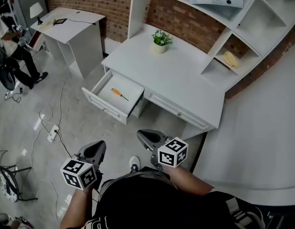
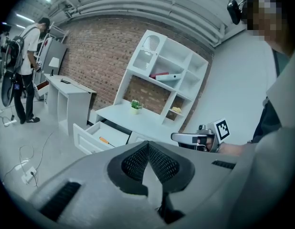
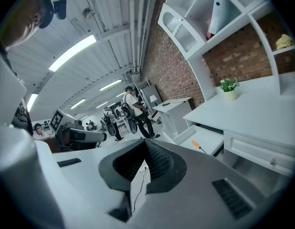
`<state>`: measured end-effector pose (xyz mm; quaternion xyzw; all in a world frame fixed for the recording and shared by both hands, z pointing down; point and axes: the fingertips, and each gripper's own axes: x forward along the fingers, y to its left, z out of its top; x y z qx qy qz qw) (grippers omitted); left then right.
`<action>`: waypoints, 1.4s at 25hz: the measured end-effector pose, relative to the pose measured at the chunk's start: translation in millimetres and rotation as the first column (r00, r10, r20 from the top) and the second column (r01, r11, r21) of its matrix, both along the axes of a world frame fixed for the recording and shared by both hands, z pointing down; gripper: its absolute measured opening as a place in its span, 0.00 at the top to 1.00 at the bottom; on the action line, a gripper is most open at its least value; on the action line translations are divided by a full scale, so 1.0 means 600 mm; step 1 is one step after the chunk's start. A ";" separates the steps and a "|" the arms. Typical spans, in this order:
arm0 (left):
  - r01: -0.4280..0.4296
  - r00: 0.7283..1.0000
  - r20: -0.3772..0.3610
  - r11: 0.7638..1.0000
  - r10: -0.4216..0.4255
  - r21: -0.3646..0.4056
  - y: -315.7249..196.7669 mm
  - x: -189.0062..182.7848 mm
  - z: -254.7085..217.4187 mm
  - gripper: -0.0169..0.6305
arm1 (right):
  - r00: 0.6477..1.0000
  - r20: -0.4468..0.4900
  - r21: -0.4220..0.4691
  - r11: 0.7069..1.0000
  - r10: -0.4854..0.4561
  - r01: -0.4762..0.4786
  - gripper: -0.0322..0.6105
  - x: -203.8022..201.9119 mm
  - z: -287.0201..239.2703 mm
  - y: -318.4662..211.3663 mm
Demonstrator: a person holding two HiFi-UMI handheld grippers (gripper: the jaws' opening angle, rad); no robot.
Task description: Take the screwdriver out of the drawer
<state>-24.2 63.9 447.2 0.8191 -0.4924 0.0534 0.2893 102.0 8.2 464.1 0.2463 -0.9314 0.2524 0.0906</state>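
Left gripper [image 1: 97,148]: hovering low over the floor, close in front of the person's body, jaws lying together at the tips and gripping nothing. Right gripper [image 1: 148,136]: hanging likewise, jaws meeting tip to tip, empty, a little nearer the desk [image 1: 185,80].

Screwdriver [image 1: 120,94]: orange handle, thin dark shaft, lying flat and alone on the bottom of the open drawer [image 1: 105,109], which is standing pulled out at the desk's left end. Both grippers are sitting well apart from it.

Risks, as judged:
- With jaws meeting like this, either gripper would be pushing the tool about rather than taking it, so opening has to come first.
- The shaft is lying flat on the drawer bottom, so a shallow pinch may be skidding off the handle and rolling it toward a wall.
- A careless descent may be knocking the drawer front.

Views:
- Head view is giving the plan: drawer, potted plant [image 1: 161,39], shelves, cables trailing on the floor.
- Left gripper view is showing what the plan is not: the right gripper [image 2: 178,137] side-on, and the screwdriver [image 2: 104,140] seen low across the drawer's rim.
- Right gripper view is showing the left gripper [image 3: 97,137] against a long lit hall, and the screwdriver [image 3: 197,147] from the desk's front.
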 end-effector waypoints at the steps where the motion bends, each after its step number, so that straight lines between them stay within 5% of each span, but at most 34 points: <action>1: 0.001 1.000 0.009 1.000 -0.001 0.001 -0.009 0.001 -0.001 0.95 | 1.000 0.005 0.004 1.000 -0.003 0.003 0.94 0.001 -0.002 -0.009; 16: 0.016 0.999 0.048 1.000 -0.017 0.027 -0.129 0.028 0.000 0.95 | 0.999 0.006 0.024 0.999 -0.047 0.047 0.94 0.020 0.001 -0.127; 35: 0.023 0.998 0.051 1.000 -0.022 -0.021 -0.175 0.032 0.026 0.95 | 0.999 0.017 -0.018 0.999 -0.050 0.050 0.94 0.023 0.032 -0.165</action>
